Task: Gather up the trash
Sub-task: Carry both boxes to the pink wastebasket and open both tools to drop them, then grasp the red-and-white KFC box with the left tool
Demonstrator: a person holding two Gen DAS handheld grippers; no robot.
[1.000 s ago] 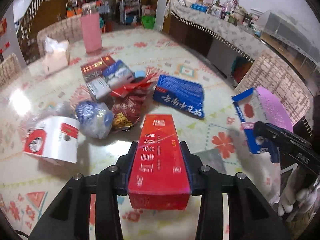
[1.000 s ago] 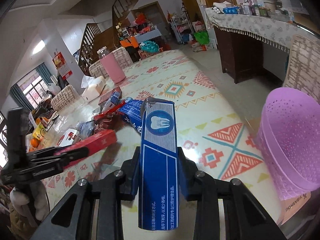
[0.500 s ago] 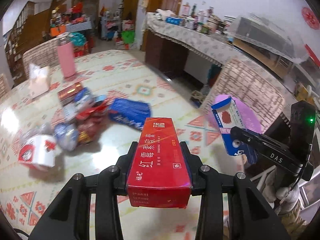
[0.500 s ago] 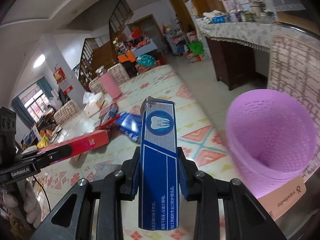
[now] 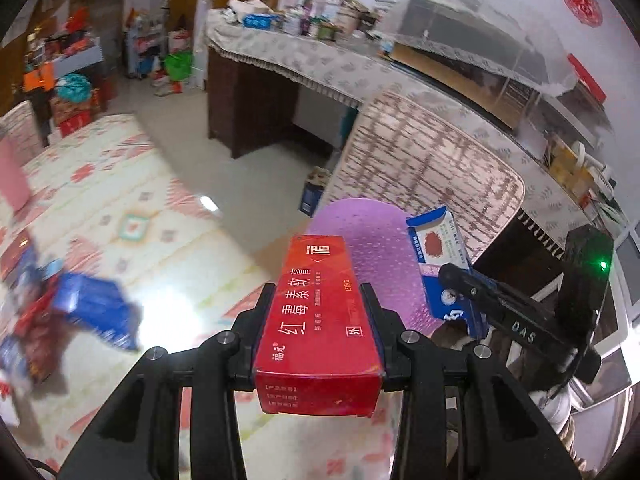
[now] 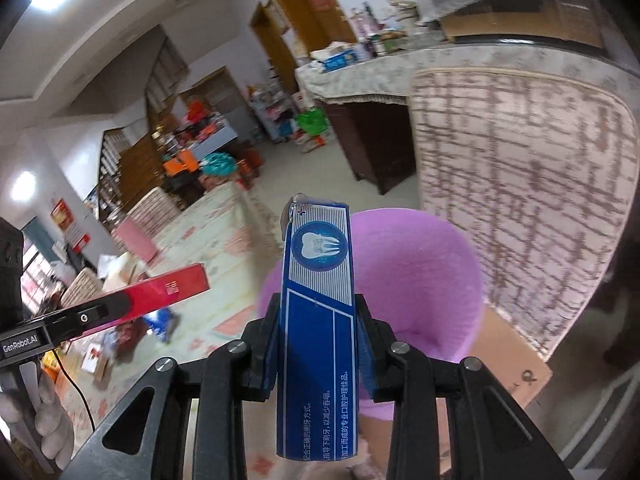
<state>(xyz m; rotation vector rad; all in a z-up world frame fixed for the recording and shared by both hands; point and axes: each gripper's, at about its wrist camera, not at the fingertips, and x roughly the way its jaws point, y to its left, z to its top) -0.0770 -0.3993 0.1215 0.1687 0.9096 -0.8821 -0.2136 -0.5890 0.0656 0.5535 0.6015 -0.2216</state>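
My left gripper point(image 5: 318, 312) is shut on a long red carton point(image 5: 318, 320) with white characters. My right gripper point(image 6: 316, 328) is shut on a blue toothpaste box point(image 6: 316, 320) with a tooth logo. A purple perforated basket point(image 6: 420, 280) stands just past the table's edge, directly ahead of both boxes; in the left wrist view the purple basket point(image 5: 372, 256) lies behind the red carton, with the right gripper point(image 5: 472, 292) and its blue box point(image 5: 436, 244) over the rim. The right wrist view shows the left gripper point(image 6: 92, 316) and red carton point(image 6: 168, 288) at left.
More trash lies in a blurred heap point(image 5: 48, 312) on the patterned table point(image 5: 140, 232), including a blue packet point(image 5: 96, 308). A woven chair back point(image 6: 520, 184) stands right behind the basket. A cloth-covered sideboard point(image 5: 300, 56) stands further back. A gloved hand point(image 6: 48, 424) holds the left gripper.
Both grippers have swung right, away from the trash heap and towards the purple basket, each still holding its box. The basket now fills the view ahead; the heap has slid to the left.
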